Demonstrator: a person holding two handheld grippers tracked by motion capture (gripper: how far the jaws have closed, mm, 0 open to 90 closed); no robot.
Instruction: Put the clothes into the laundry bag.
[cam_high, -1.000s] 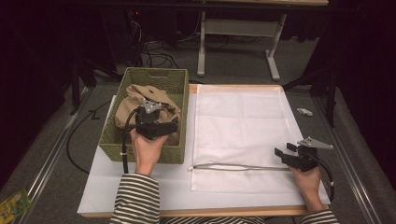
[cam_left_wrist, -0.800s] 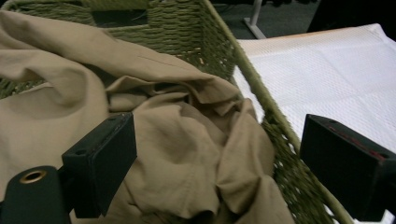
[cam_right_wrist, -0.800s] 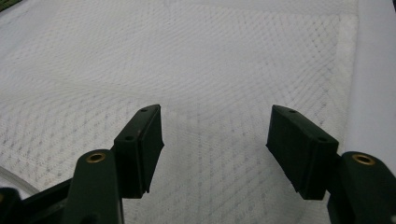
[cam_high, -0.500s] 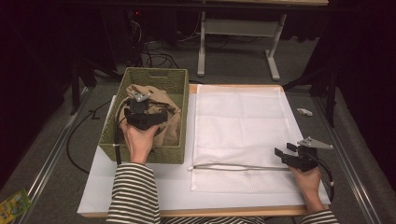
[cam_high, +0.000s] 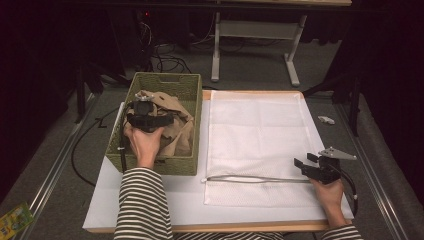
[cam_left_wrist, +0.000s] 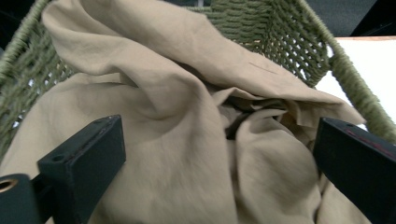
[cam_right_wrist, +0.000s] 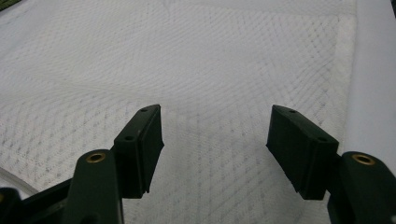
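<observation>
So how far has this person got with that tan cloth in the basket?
Barely started. Done: the white mesh bag lies flat on the table. In hand: the left gripper, jaws just opened wide, is above the crumpled tan cloth in the green basket, not gripping. The right gripper waits open. Left: lifting the cloth out.

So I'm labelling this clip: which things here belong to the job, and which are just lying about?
Job:
- tan cloth
- green woven basket
- left gripper, open over the cloth
- white mesh bag
- right gripper, open

Lying about:
- small white piece
- floor cables
</observation>
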